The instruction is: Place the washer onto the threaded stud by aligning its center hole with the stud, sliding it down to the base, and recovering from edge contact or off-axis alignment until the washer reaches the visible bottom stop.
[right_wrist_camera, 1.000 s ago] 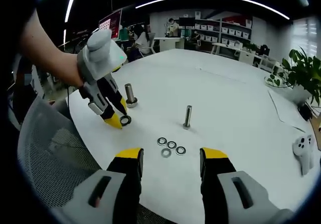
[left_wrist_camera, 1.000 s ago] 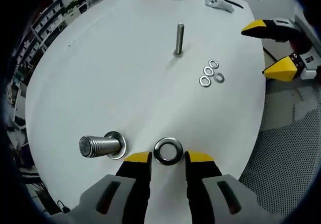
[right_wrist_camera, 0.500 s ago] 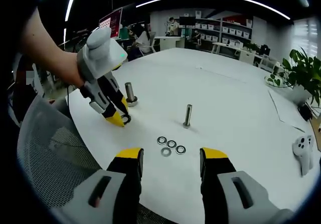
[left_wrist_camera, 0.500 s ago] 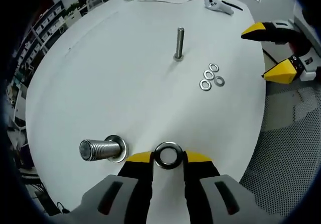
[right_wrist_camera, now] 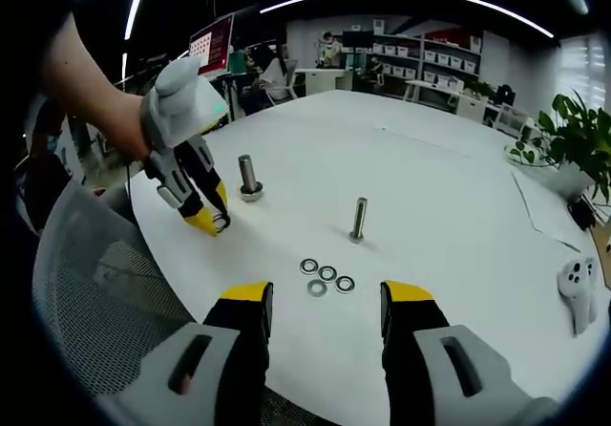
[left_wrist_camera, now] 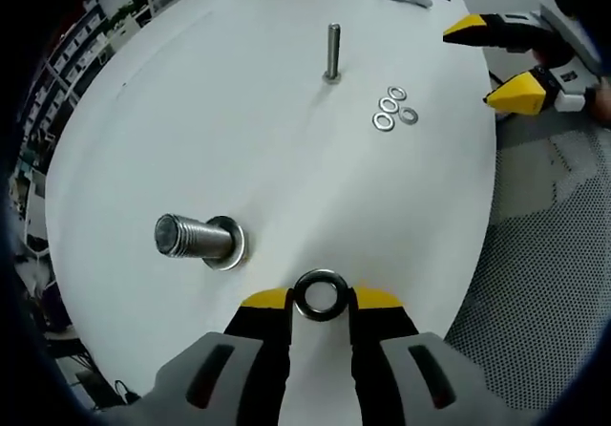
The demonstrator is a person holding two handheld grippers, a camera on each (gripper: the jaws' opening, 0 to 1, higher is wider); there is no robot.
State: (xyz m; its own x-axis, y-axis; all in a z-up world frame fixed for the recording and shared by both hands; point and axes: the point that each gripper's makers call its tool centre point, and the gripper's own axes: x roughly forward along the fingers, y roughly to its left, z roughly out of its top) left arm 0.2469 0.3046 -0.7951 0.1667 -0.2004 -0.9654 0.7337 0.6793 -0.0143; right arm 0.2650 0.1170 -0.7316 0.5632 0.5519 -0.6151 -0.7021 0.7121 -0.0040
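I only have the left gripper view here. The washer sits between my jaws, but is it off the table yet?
Observer: In the right gripper view, the left gripper holds the large washer near the table's near edge; whether it has cleared the surface I cannot tell from here.
Operator: Where is the thick stud from there?
Observer: The thick stud stands upright just beyond the left gripper, with a washer already at its base.
Operator: Anything behind the table I should know of?
Observer: A potted plant stands at the far right edge, and shelves line the back of the room.
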